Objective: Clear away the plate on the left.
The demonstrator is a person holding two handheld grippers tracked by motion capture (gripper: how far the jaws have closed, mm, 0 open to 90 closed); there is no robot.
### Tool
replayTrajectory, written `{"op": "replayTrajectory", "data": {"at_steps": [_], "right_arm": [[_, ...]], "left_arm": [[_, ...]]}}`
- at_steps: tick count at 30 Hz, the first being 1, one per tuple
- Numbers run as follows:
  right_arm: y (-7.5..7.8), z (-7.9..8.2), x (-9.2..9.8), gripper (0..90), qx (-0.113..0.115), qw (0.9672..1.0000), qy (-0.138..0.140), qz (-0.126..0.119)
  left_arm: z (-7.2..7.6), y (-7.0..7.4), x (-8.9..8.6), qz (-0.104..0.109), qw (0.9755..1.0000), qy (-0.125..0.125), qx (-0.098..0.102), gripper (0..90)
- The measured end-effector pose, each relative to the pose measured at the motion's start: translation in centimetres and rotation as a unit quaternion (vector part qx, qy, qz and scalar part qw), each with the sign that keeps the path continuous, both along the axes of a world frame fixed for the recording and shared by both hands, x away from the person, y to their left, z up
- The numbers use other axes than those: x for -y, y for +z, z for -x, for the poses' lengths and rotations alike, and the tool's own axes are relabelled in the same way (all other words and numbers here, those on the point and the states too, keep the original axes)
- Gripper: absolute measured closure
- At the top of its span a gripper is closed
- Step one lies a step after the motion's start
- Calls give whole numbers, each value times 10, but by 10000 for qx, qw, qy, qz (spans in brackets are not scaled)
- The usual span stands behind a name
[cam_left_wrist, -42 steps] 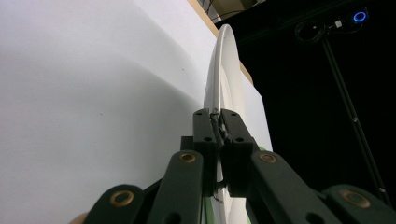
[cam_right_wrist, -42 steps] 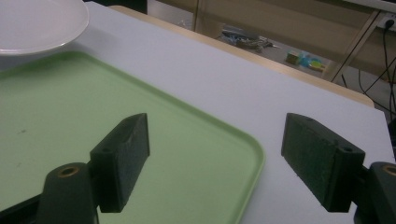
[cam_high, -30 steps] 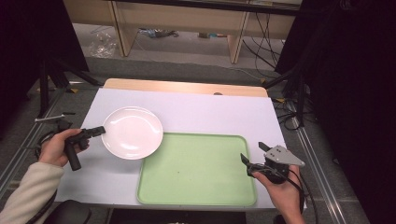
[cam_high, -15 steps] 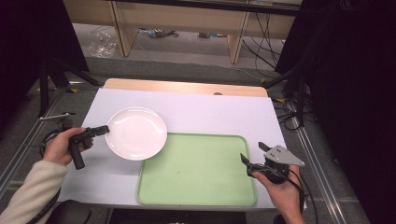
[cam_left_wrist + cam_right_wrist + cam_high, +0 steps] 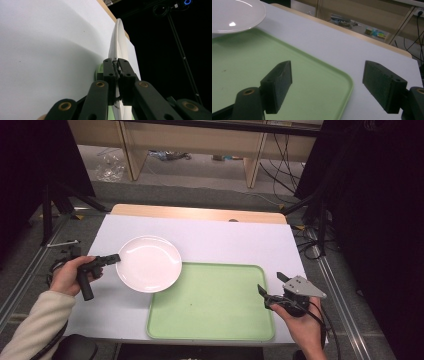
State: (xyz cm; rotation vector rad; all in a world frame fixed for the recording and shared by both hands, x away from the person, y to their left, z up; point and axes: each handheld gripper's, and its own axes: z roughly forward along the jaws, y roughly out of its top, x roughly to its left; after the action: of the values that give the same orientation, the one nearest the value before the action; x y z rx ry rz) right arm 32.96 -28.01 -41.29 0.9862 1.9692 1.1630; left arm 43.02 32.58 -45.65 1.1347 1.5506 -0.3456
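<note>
A round white plate (image 5: 149, 263) hangs just above the table, its right edge over the near-left corner of the green tray (image 5: 215, 305). My left gripper (image 5: 117, 257) is shut on the plate's left rim; in the left gripper view the plate (image 5: 117, 42) stands edge-on with the jaws pinched on its rim (image 5: 116, 65). My right gripper (image 5: 272, 287) is held at the tray's right edge, open, nothing between its fingers (image 5: 279, 82). The right gripper view shows the tray (image 5: 287, 75) and the plate (image 5: 234, 15) at top left.
A white sheet (image 5: 220, 240) covers the table, with a wooden strip (image 5: 200, 213) showing along the far edge. Shelving legs and cables lie on the floor beyond. Black stands flank the table on both sides.
My left gripper has carried the plate a little to the right, so its edge now overlaps the tray's corner. The right gripper has stayed put.
</note>
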Motion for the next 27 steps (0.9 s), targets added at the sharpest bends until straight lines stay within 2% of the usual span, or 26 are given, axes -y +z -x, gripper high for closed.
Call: {"op": "replayTrajectory", "data": {"at_steps": [27], "right_arm": [[0, 0, 0, 245, 50, 10000, -28, -24]], "left_arm": [[-4, 1, 13, 36, 9999, -95, -5, 850]]}}
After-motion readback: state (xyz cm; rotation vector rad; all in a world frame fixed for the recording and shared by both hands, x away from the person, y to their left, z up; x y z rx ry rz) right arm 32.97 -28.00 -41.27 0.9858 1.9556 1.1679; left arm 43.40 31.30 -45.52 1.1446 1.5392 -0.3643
